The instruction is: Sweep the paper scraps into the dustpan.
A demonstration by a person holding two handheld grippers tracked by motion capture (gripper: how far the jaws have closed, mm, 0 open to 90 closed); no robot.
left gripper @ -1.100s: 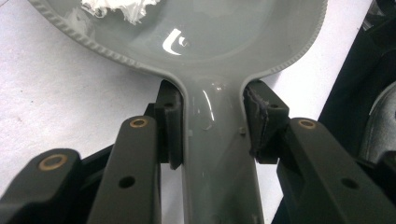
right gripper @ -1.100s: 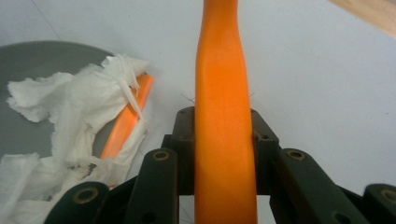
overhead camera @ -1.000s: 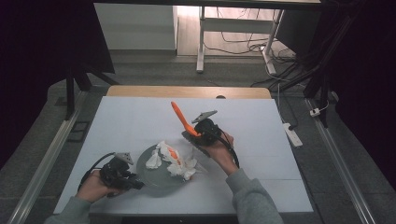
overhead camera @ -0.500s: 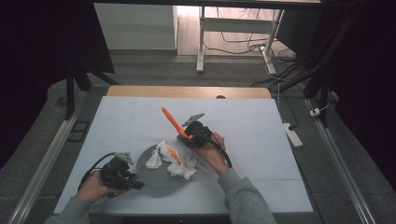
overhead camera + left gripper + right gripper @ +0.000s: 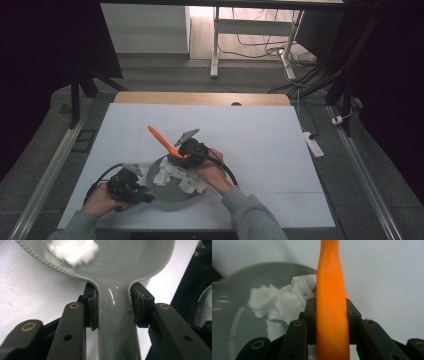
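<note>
Your left claw (image 5: 142,192) clamps the grey pan (image 5: 172,187) by its handle, steadying it on the tabletop (image 5: 260,135). Your right claw (image 5: 184,154) grips the orange tool (image 5: 162,141), angled above the white crumpled paper (image 5: 175,175) in the pan.

We see a grey, round, shallow pan (image 5: 172,187) with a ridged rim and a flat handle (image 5: 116,330) lying level on the white counter (image 5: 260,135), its handle toward 8 o'clock. Crumpled pieces of white tissue paper (image 5: 180,176) lie heaped inside it, mostly toward its 1 o'clock side. A long, smooth orange plastic tool (image 5: 162,142) is held tilted above the pan's far rim, its free end pointing up toward 10 o'clock.
</note>
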